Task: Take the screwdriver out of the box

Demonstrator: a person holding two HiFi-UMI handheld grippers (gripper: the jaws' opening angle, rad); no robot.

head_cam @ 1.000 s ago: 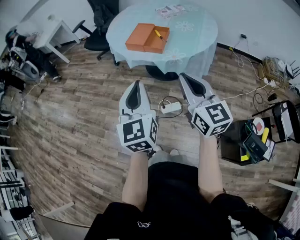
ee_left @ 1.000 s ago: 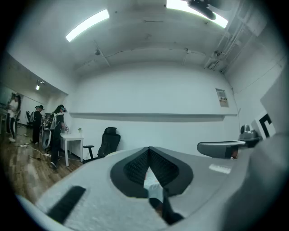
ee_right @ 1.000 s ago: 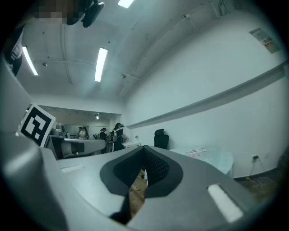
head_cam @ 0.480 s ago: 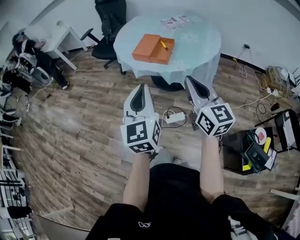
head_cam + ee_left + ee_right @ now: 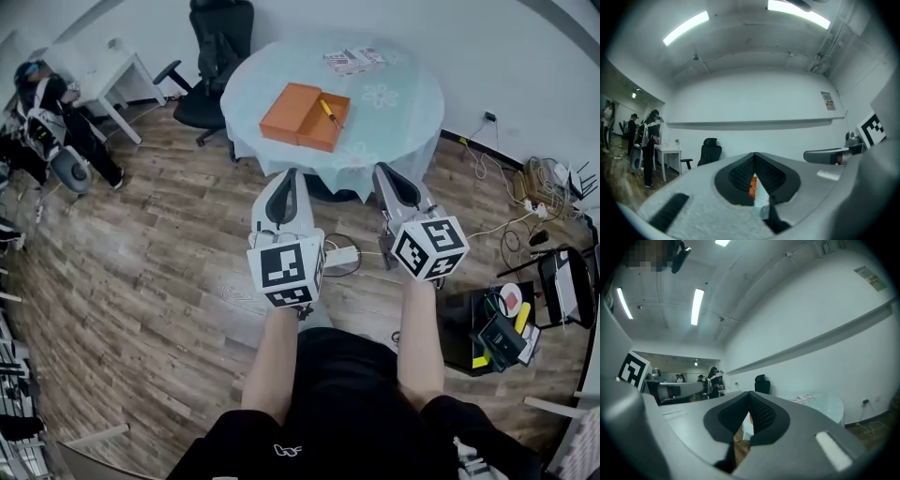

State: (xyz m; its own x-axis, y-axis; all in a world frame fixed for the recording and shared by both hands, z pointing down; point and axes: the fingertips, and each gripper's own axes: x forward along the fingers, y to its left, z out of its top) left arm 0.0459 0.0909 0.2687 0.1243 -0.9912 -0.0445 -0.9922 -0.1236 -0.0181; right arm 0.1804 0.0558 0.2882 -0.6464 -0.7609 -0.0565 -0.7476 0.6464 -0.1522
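An open orange box (image 5: 305, 116) lies on a round table with a pale blue cloth (image 5: 394, 98) ahead of me. A yellow-handled screwdriver (image 5: 330, 112) rests in its right half. My left gripper (image 5: 286, 184) and right gripper (image 5: 393, 176) are held level side by side, short of the table's near edge, both shut and empty. Through the left gripper's (image 5: 754, 157) closed tips I see a sliver of the orange box (image 5: 752, 183). The right gripper (image 5: 749, 397) points past the table (image 5: 820, 404).
A black office chair (image 5: 211, 56) stands left of the table, a white desk (image 5: 98, 66) further left with people near it. A white power strip (image 5: 339, 255) and cables lie on the wood floor below my grippers. Black cases with tools (image 5: 506, 328) sit at the right.
I have stepped closer to the table: box and table now sit nearer and lower in the head view. Both grippers have advanced with me and stay shut.
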